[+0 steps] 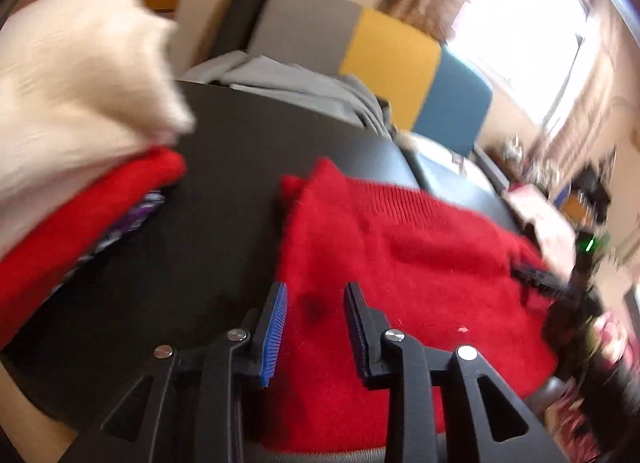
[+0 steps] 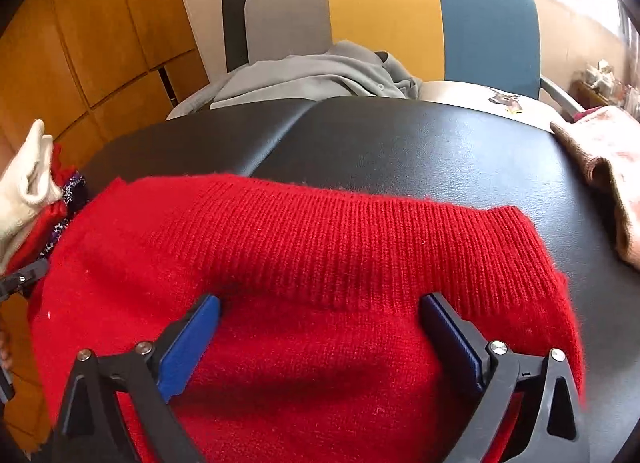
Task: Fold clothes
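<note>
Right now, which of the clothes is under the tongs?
The red sweater, spread flat on the black table. The cream one is piled at the left; the grey one is on the chair.

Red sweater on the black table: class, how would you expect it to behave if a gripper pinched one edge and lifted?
The red sweater is fuzzy ribbed knit lying limp on the black table, so it would probably droop and fold. It looks light. The smooth tabletop suggests it may slide when pushed.

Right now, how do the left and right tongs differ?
The left tongs stand narrowly parted; the right tongs are spread wide. The left tongs sit over the red sweater's fuzzy side edge, beside bare black table; the right tongs sit mid-sweater, just below its ribbed hem. Neither holds anything, and both have blue pads.
</note>
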The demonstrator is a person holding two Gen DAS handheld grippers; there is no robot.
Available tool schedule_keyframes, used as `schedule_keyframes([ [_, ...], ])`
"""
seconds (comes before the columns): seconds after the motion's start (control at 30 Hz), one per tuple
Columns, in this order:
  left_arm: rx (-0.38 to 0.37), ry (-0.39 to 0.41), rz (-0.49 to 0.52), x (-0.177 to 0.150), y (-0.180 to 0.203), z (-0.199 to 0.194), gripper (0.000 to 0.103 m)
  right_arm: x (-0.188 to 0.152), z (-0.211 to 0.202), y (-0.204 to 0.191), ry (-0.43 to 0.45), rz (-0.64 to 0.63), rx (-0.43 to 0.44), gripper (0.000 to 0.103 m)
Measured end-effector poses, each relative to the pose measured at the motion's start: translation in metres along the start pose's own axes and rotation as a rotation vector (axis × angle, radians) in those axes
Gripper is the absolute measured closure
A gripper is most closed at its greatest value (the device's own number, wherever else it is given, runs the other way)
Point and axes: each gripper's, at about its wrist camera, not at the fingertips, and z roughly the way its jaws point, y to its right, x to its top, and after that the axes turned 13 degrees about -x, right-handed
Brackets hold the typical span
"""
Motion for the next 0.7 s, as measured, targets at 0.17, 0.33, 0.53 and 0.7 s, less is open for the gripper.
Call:
schedule_keyframes([
  [0.17,0.057,-0.087,-0.02,0.0,-0.013,0.015,0.067,0.003,0.003,-0.001,0.0,-0.005,-0.004,0.0],
  [0.33,0.09,-0.197,0.039,-0.011,-0.009,0.03,0.074,0.002,0.0,-0.002,0.0,-0.004,-0.006,0.0],
  [0.53,-0.015,-0.08,0.04,0.033,-0.014,0.024,0.06,0.002,0.0,-0.002,0.0,-0.005,-0.007,0.0],
  [0.7,-0.067,-0.217,0.069,0.055,-0.023,0.071,0.056,0.002,-0.001,-0.001,0.004,-0.003,-0.002,0.0],
])
